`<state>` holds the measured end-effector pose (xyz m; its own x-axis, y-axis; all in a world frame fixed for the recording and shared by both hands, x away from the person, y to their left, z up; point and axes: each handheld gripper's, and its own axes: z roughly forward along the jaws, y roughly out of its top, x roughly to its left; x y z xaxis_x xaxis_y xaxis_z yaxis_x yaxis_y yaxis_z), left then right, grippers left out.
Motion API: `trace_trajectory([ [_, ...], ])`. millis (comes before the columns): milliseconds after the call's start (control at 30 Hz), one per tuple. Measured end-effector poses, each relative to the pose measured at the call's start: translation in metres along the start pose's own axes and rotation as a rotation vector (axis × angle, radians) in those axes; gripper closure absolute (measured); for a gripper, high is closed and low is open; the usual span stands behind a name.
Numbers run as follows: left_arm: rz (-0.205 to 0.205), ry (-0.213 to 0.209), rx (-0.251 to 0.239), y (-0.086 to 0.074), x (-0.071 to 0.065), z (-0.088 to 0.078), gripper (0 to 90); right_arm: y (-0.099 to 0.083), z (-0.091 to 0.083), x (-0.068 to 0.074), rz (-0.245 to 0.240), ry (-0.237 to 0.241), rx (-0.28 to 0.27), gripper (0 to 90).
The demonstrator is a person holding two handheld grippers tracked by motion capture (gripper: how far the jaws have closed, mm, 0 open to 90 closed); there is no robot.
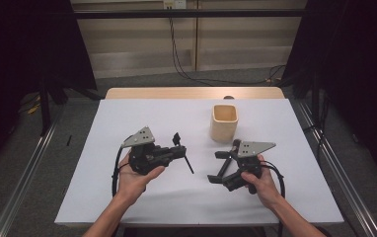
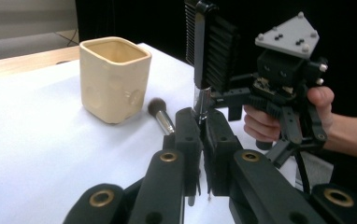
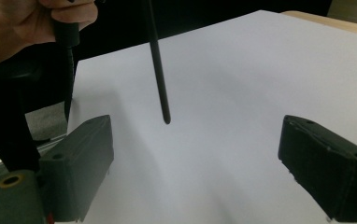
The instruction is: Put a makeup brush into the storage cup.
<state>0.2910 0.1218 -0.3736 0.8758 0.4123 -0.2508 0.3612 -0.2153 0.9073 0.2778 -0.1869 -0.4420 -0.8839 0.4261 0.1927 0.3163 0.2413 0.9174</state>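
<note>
My left gripper (image 1: 181, 151) (image 2: 203, 135) is shut on a black brush-and-comb tool (image 1: 177, 138) (image 2: 211, 44), gripping it at the metal neck. The bristled head stands upright above the jaws. Its thin black handle (image 1: 189, 165) (image 3: 159, 79) slants down toward the table, and the tip hangs just above the white sheet. My right gripper (image 1: 215, 167) (image 3: 204, 163) is open to the right of that handle, with nothing between its jaws. A small round makeup brush (image 2: 160, 113) lies on the sheet beside a cream square cup (image 1: 223, 123) (image 2: 114, 79).
The white table sheet (image 1: 127, 197) covers a wooden table whose far edge (image 1: 191, 93) shows behind the cup. Black curtains and metal floor rails flank the table on both sides. Cables hang along the back wall.
</note>
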Motion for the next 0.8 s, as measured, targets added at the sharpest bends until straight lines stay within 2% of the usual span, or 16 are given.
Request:
trace_trajectory([
  [200, 0.024, -0.011, 0.05, 0.012, 0.0, 0.003, 85.9, 0.0, -0.001, 0.0, -0.002, -0.012, -0.011, 7.8],
  [267, 0.029, 0.006, 0.058, 0.014, 0.001, 0.004, 85.9, 0.0, 0.0, 0.0, -0.004, -0.016, -0.013, 7.8],
  [367, 0.027, 0.008, 0.085, 0.017, 0.002, 0.007, 85.9, 0.0, 0.0, 0.0, -0.01, -0.015, -0.014, 7.8],
  [400, 0.021, 0.004, 0.104, 0.018, 0.003, 0.008, 85.9, 0.001, 0.001, 0.0, -0.017, -0.016, -0.018, 7.8],
  [500, 0.02, 0.022, 0.111, 0.017, 0.004, 0.011, 85.9, 0.001, 0.002, 0.001, -0.029, -0.022, -0.01, 7.8],
  [633, 0.019, 0.026, 0.152, 0.016, 0.005, 0.015, 85.9, 0.0, 0.004, 0.001, -0.046, -0.029, -0.014, 6.3],
  [800, 0.028, 0.0, 0.18, 0.013, 0.001, 0.02, 85.9, 0.001, 0.005, 0.002, -0.039, -0.024, -0.019, 4.2],
])
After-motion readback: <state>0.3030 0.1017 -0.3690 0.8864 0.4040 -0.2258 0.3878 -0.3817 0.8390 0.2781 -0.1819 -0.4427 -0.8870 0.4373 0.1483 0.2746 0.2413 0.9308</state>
